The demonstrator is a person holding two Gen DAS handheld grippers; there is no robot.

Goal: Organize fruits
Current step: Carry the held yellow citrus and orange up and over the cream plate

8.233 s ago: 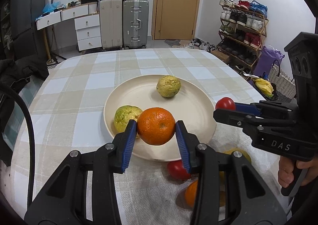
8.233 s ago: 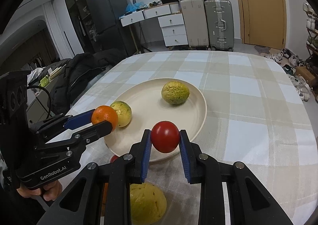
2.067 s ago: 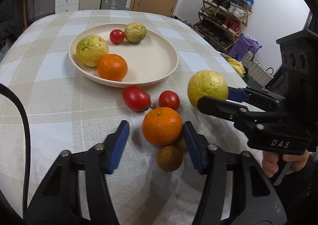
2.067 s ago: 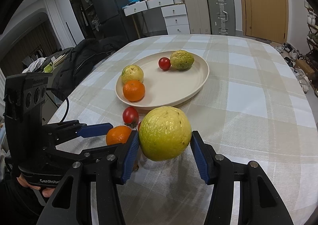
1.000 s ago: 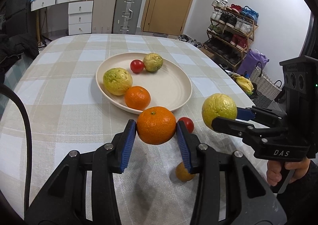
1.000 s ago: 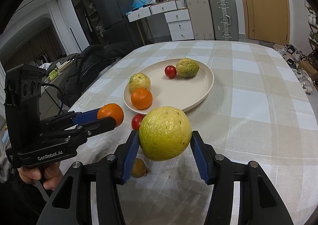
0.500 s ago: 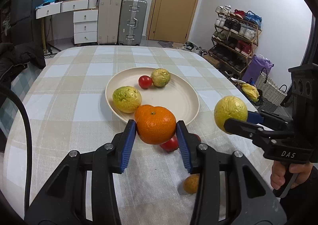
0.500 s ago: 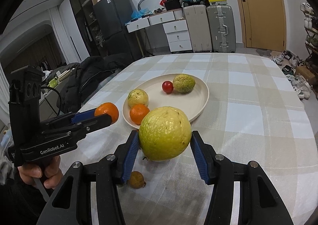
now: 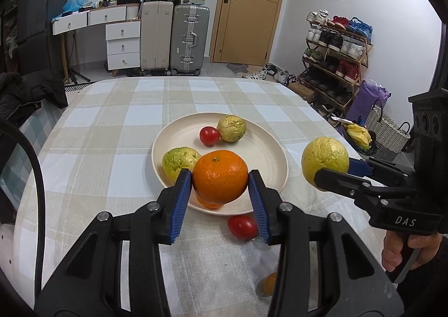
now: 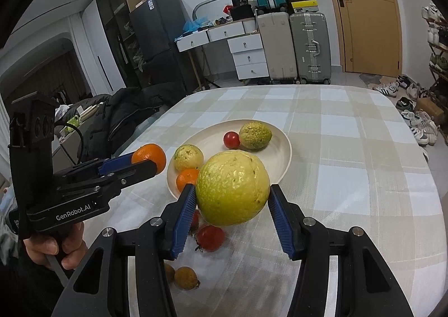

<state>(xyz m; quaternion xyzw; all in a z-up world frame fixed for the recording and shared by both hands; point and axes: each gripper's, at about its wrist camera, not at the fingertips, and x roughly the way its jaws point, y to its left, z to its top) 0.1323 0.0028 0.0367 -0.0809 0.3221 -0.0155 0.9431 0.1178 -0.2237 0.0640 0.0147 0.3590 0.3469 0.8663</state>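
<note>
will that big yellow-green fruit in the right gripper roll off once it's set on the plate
Probably a little: the yellow-green fruit looks nearly round, and the plate has only a shallow rim. Its bumpy skin likely helps grip. The fruit already on the plate sit still.

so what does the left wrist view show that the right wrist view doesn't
Only the left wrist view shows the shoe rack and the person's right hand.

Only the right wrist view shows the small brownish fruits on the cloth, the fridge and the person's left hand.

Both show the plate, the orange clamped in the left gripper and the yellow-green fruit clamped in the right gripper.
</note>
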